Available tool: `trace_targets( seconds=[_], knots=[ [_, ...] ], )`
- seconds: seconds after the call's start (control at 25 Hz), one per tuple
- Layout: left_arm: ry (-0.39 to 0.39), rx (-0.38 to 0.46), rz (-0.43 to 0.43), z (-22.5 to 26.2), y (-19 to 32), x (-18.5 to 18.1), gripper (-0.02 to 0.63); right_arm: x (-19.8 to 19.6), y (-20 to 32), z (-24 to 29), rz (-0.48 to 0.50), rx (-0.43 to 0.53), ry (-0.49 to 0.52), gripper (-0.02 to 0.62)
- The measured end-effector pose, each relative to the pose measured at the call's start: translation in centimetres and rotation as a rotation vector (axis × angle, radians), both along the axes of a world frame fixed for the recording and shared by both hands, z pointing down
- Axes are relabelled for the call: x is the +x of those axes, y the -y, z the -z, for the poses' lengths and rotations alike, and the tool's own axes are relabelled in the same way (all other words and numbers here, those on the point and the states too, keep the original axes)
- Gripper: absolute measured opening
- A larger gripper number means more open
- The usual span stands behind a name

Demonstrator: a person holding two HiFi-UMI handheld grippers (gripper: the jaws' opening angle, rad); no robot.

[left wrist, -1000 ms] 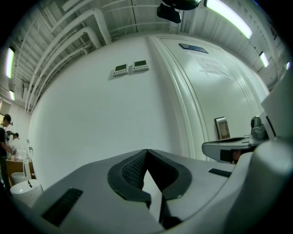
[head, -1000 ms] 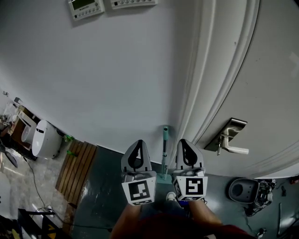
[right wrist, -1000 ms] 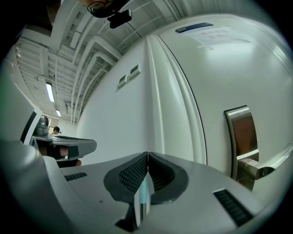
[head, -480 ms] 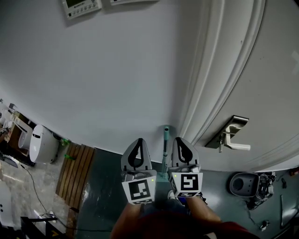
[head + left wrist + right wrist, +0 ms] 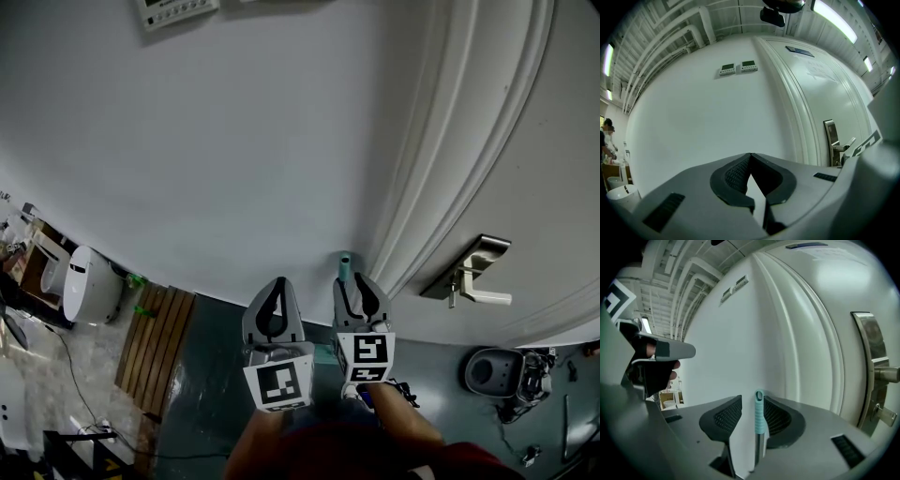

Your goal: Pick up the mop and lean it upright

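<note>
Since the earlier frame, the right gripper (image 5: pixel 357 287) has shifted toward the left gripper (image 5: pixel 278 287). The mop's slim metal handle with its teal plastic end cap (image 5: pixel 344 262), which then showed between the two grippers, now rises just above the right gripper's jaws.

The right gripper's jaws are opening. The handle (image 5: pixel 760 414) stands upright between them, with a clear gap to the left pad. It may still brush the right pad; the right gripper view does not settle this. The left gripper's jaws (image 5: pixel 749 158) are together with nothing between them.

The handle stands near the corner where the plain white wall (image 5: pixel 234 169) meets the white moulded door frame (image 5: pixel 441 169).

Step in hand, as judged: release after leaning the mop upright.

Next move: draw the right gripper straight back without dragging the handle sideways, then confirm that the mop does not slide.
</note>
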State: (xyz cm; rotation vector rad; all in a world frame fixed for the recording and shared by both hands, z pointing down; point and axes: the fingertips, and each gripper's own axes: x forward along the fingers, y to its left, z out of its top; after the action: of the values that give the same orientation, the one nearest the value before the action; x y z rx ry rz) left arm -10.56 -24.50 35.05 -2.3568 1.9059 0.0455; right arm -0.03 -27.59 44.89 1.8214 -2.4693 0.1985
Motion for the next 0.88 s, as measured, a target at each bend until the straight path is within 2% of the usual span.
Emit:
trace_targets(
  seconds=[0.32,0.72,0.88],
  knots=[
    [0.002,-0.012,0.014,-0.3,0.1,-1.0,0.015,-0.4,2.2,-2.9,-0.077,-0.081,-0.102,0.153],
    [0.012,-0.017,0.025,-0.6,-0.3,-1.8,0.015,-0.1,4.2,-4.5,-0.161,-0.104,-0.111,0.152],
    [0.016,-0.018,0.029,-0.6,-0.4,-2.1,0.015,0.2,4.5,-4.5,-0.178,-0.104,-0.114,0.117]
  ],
)
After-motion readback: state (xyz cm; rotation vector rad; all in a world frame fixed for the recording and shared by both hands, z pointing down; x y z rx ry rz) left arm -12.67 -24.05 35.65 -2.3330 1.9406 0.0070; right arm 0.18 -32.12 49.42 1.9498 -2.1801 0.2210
